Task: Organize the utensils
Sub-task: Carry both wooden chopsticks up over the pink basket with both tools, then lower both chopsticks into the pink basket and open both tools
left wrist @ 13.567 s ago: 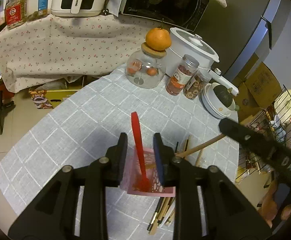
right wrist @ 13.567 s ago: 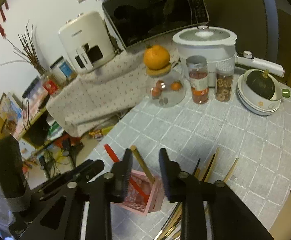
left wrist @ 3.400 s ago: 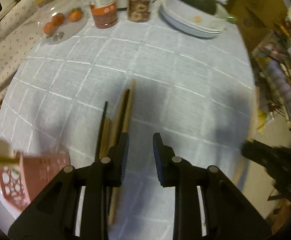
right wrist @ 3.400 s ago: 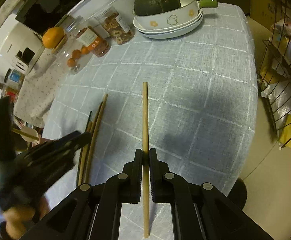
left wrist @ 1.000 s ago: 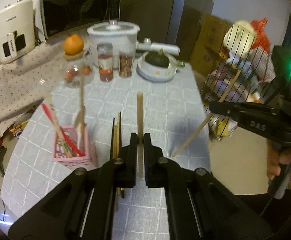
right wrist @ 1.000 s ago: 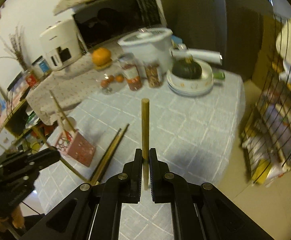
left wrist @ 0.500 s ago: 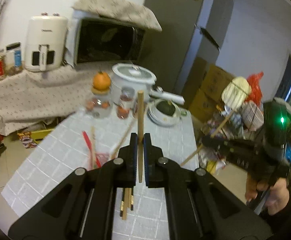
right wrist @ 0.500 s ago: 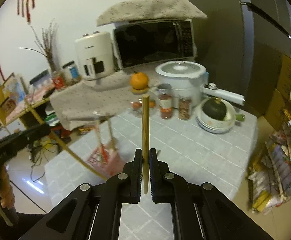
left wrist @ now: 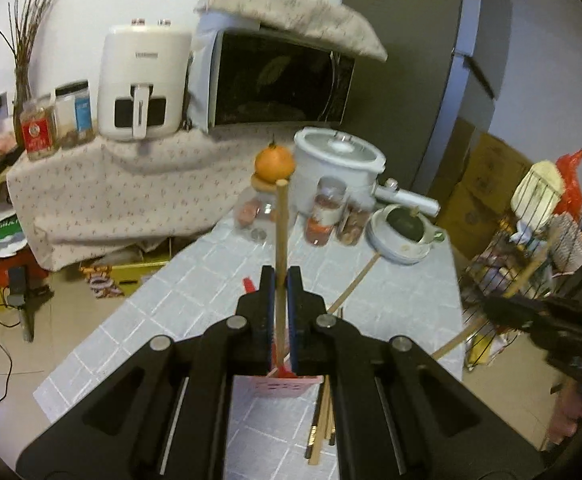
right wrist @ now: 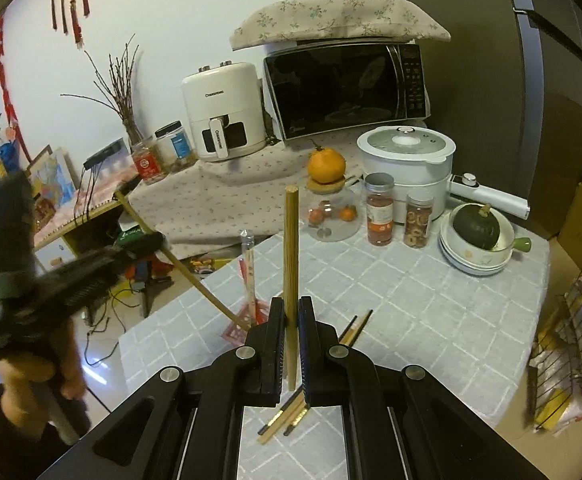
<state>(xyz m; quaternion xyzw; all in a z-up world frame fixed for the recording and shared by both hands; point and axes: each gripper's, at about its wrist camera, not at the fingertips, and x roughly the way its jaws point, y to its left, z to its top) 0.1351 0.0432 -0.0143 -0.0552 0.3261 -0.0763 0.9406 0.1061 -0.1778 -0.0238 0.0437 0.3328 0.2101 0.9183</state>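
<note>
My left gripper (left wrist: pixel 279 280) is shut on a wooden chopstick (left wrist: pixel 280 236) that stands upright, just above the pink utensil basket (left wrist: pixel 291 387) with a red utensil (left wrist: pixel 247 285) in it. My right gripper (right wrist: pixel 289 316) is shut on another wooden chopstick (right wrist: pixel 290 248), held upright over the grey checked table (right wrist: pixel 411 320). The pink basket (right wrist: pixel 247 320) shows left of it, partly hidden. Several chopsticks (right wrist: pixel 287 412) still lie on the table; they also show in the left wrist view (left wrist: pixel 321 432).
At the table's far end stand a glass jar with an orange (right wrist: pixel 326 168) on it, two spice jars (right wrist: pixel 379 216), a white cooker (right wrist: pixel 407 160) and a bowl with a green squash (right wrist: pixel 479 236). A wire rack (left wrist: pixel 531 248) stands right of the table.
Both grippers have tilted down a little and moved closer over the table. The left chopstick now stands over the pink basket. Both stay shut on their chopsticks.
</note>
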